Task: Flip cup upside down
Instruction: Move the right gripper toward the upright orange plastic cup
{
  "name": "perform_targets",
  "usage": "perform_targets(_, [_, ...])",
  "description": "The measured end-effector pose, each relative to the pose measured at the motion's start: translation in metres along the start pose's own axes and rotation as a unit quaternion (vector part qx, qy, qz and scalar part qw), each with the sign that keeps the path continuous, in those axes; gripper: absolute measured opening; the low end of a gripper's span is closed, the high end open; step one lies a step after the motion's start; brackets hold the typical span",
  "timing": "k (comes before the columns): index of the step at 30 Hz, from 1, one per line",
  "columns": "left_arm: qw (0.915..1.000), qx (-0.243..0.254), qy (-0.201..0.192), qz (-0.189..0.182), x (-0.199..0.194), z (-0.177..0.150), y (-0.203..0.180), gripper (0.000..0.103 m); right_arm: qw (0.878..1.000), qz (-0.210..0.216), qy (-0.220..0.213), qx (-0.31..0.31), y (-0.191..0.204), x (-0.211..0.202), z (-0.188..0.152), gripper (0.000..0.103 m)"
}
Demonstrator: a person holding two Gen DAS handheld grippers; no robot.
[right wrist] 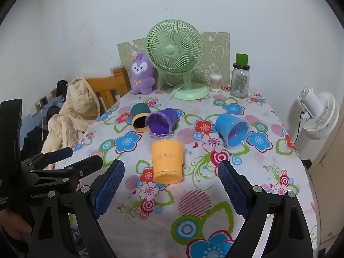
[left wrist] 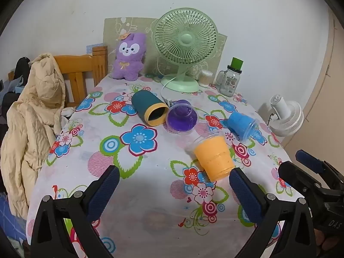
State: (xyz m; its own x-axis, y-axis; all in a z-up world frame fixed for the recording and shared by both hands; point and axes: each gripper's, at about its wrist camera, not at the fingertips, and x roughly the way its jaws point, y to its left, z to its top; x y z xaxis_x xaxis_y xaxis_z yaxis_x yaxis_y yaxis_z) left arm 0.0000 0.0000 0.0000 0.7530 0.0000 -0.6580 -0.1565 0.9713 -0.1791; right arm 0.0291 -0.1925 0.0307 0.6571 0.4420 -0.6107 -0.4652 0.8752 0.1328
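Both the left gripper (left wrist: 174,180) and right gripper (right wrist: 172,177) hang spread and empty short of the toppled orange cup (right wrist: 167,160), so it looks like approach time, closing on its sides next.

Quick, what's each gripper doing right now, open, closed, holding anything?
Left gripper: open, holding nothing, above the tablecloth.
Right gripper: open, holding nothing; the orange cup lies on its side ahead of its fingers.
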Motion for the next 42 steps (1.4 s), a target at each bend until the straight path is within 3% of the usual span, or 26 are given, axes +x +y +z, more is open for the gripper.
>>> perform_targets(42, [0.9999, -0.006, 0.010, 0.007, 0.006, -0.003, 0.011, 0.103, 1.000, 0.010, 0.013, 0.003, 0.004, 0.011, 0.000, 0.091])
